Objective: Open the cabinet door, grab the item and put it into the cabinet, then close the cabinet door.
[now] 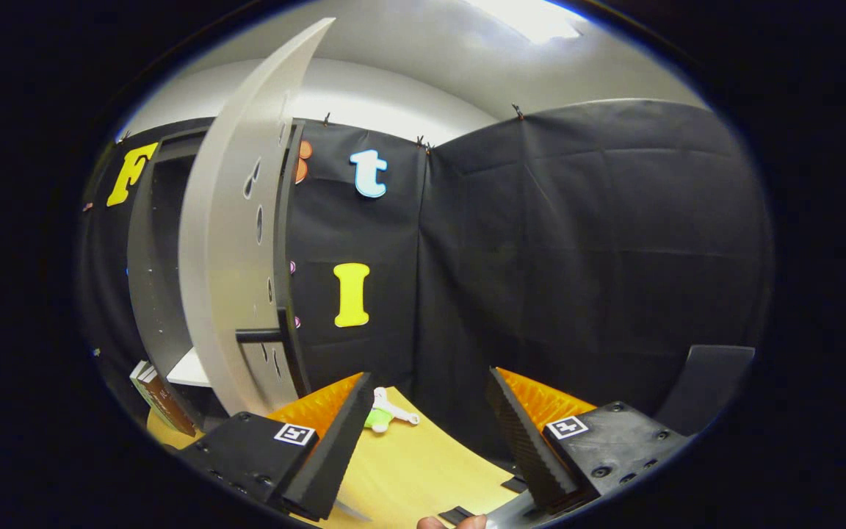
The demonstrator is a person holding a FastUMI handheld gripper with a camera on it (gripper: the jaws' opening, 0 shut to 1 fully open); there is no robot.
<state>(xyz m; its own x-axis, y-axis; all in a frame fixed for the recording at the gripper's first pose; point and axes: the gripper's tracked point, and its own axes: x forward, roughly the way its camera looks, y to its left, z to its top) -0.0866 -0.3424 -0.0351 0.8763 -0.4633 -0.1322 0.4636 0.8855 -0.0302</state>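
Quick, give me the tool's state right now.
Tool: open, fingers spread wide with nothing between them, above the wooden table. The small green and white item lies just ahead, by the open cabinet door.

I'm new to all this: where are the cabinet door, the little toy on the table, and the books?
Cabinet door (pixel 228 242), gripper view: middle of its pale panel, swung open.
Toy (pixel 386 413), gripper view: its body, beyond the open fingers.
Books (pixel 158 400), gripper view: their spines.

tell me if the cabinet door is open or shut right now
Open. The cabinet door stands swung out edge-on, baring the dark cabinet interior behind it. The gripper fingers are spread, holding nothing.
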